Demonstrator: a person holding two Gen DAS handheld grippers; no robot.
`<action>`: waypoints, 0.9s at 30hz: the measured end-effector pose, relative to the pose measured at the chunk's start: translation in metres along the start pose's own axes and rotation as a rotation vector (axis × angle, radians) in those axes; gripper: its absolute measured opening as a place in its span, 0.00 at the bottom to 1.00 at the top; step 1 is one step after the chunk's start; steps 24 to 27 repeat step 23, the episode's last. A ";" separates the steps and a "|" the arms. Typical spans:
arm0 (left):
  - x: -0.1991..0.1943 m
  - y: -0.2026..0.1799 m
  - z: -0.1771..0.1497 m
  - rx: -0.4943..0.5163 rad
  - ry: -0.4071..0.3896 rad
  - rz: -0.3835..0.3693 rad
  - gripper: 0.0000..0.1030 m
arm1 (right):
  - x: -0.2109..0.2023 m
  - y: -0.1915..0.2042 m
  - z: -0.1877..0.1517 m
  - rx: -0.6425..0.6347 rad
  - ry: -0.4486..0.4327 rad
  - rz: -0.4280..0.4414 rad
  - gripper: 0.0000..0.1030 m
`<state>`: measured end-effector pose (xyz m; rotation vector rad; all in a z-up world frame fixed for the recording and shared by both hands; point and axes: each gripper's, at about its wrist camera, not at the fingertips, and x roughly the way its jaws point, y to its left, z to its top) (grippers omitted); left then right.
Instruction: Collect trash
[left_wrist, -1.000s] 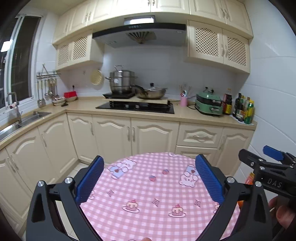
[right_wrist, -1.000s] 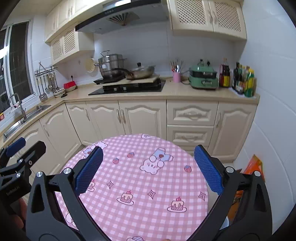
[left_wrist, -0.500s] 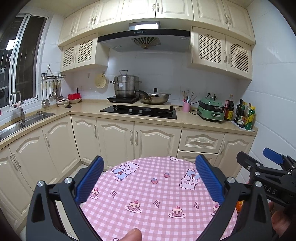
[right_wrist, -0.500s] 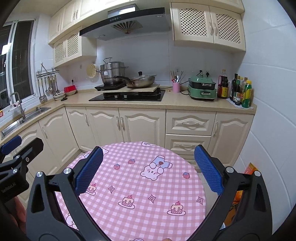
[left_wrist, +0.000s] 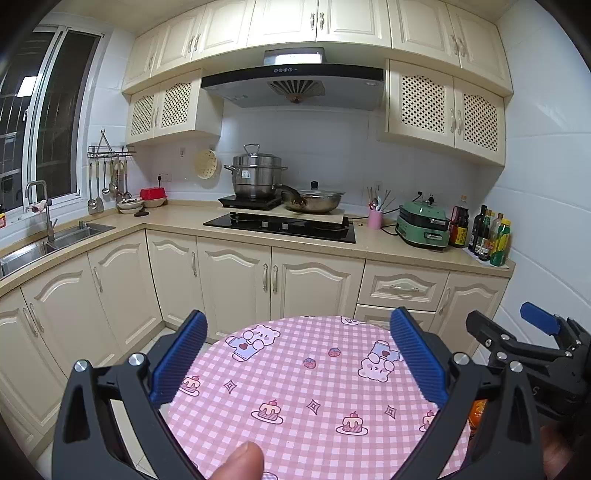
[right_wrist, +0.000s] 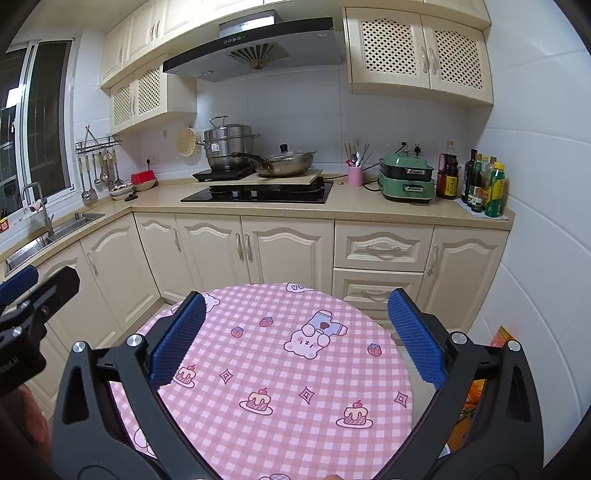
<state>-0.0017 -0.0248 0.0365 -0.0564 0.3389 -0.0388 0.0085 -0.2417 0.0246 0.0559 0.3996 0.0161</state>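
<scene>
Both tongs (left_wrist: 295, 354) (right_wrist: 295, 332) gape; orange packet (right_wrist: 476, 391) half hidden beside table (right_wrist: 280, 435)

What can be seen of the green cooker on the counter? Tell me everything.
The green cooker is a squat, rounded appliance, seemingly enamelled or plastic, with a darker lid closed on top, black knobs and a pale front band. It sits upright on the beige counter, right of the pink utensil cup and left of the dark bottles. A black cord trails from its left side.
</scene>
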 end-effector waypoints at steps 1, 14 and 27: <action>0.000 0.000 0.000 0.000 0.001 0.005 0.95 | 0.000 0.000 0.000 0.001 0.001 0.001 0.94; 0.003 -0.002 -0.002 0.011 -0.009 -0.038 0.95 | 0.003 0.000 -0.004 0.002 0.004 0.003 0.94; 0.006 -0.012 -0.004 0.047 -0.011 -0.018 0.95 | 0.003 0.001 -0.005 0.002 -0.007 0.000 0.94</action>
